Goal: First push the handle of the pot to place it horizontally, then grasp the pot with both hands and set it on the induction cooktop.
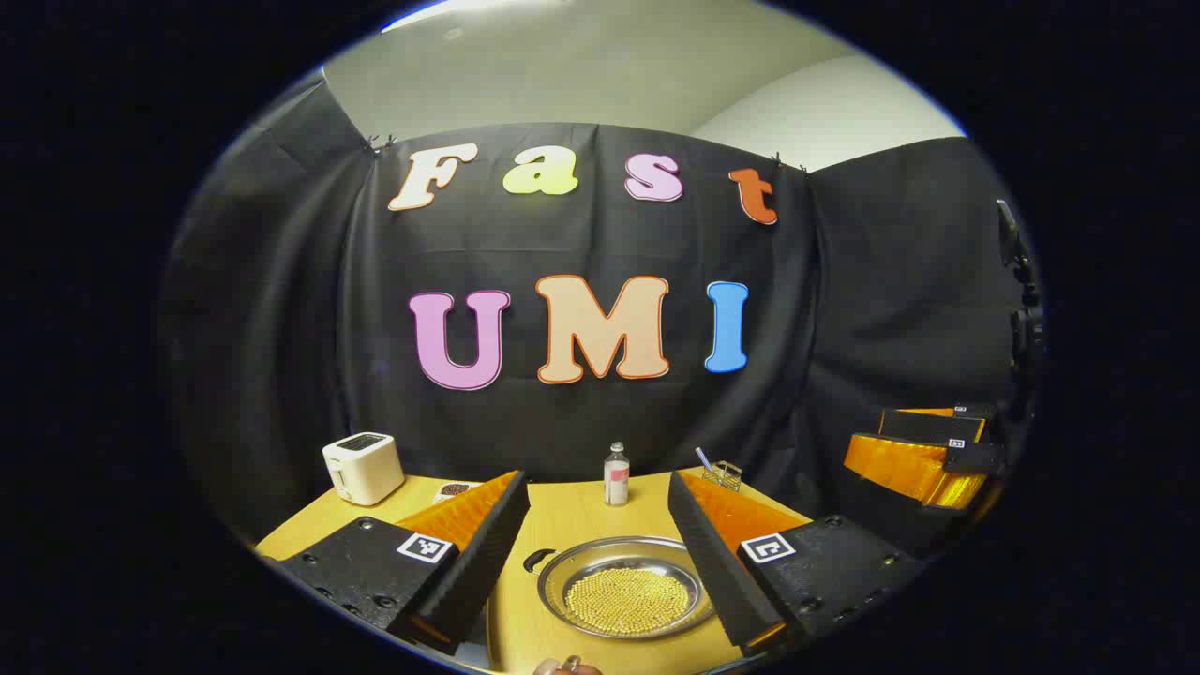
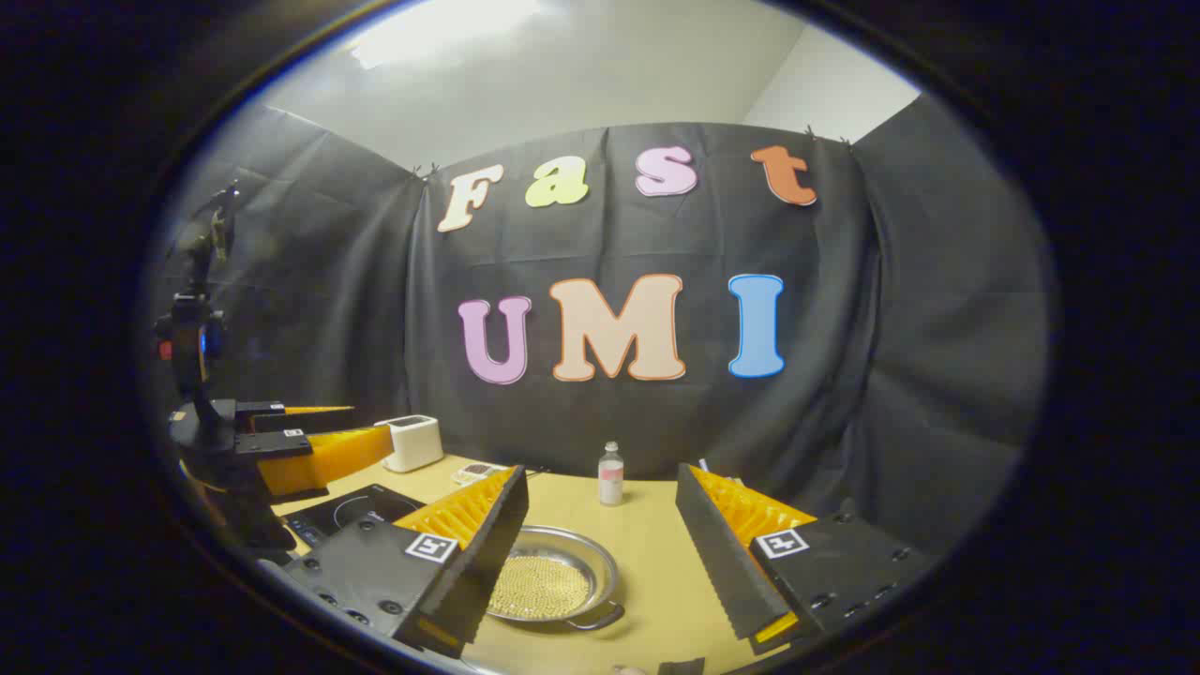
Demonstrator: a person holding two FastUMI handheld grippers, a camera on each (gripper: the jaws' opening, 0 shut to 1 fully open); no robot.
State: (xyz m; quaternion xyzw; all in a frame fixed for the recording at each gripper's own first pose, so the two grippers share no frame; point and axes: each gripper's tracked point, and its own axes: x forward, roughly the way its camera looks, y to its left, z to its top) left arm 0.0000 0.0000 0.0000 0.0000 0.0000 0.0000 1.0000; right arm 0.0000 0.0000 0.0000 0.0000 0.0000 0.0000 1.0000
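A: Which step is in hand?

B: The first, I judge. The pot [image 1: 626, 586], a shallow steel pan of golden beads, sits on the near table [image 1: 572, 506], untouched. The left gripper [image 1: 600, 562] hangs above it, jaws wide apart; the right gripper [image 2: 600, 562] likewise, spread and holding nothing.

A: Next move?

B: Probably bring one finger against a loop handle [image 2: 600, 617] and nudge it round level. The induction cooktop [image 2: 361, 506] waits at the left.

A: Counts?

B: One pot, one cooktop, two grippers, one toaster [image 1: 362, 466] far left, one small bottle [image 1: 616, 474] at the far edge.
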